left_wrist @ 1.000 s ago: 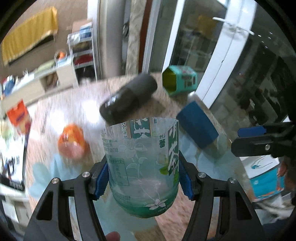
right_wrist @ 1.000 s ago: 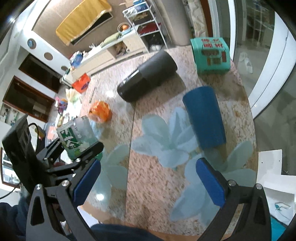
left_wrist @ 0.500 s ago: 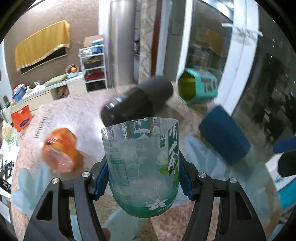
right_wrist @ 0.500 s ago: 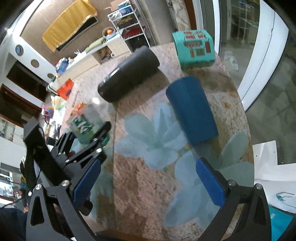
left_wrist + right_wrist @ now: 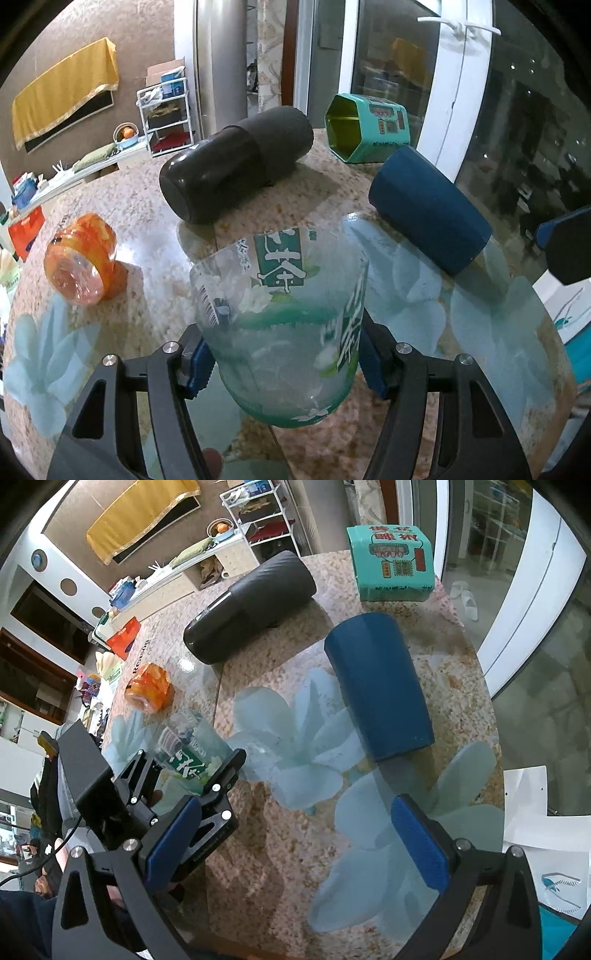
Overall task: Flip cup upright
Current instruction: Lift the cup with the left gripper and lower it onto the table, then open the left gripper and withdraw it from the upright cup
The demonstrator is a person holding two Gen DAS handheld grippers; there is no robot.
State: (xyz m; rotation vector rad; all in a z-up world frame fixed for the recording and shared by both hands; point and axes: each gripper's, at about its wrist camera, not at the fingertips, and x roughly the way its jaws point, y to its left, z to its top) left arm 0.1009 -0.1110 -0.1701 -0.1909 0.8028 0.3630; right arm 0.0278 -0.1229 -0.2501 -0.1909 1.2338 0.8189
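Table (image 5: 280, 849): granite-pattern top with pale blue flower decals, rounded far edge toward the glass door.

Dark grey flask (image 5: 236, 168) (image 5: 251, 611): lying on its side near the far edge, base pointing toward the left side.

Blue cup (image 5: 428, 210) (image 5: 380, 686): on its side toward the right edge, just beside the flask's right end, not touching it.

Teal hexagonal tin (image 5: 367, 127) (image 5: 389, 563): on its side at the far right edge, beyond the blue cup, open mouth toward the flask.

Clear cut-bottle cup (image 5: 284, 325) (image 5: 188, 753): green printed label, mouth up, tilted slightly away from the left camera; near the table's near-left edge. Whether its base touches the top cannot be told.

Orange jar (image 5: 83, 258) (image 5: 149, 688): on its side near the left edge, well apart from the clear cup.

Left gripper (image 5: 284, 363) (image 5: 184, 775): clamped on the clear cup's lower half, blue pads against both walls.

Right gripper (image 5: 295, 838): jaws spread wide, nothing between them, above the near edge; blue cup ahead.
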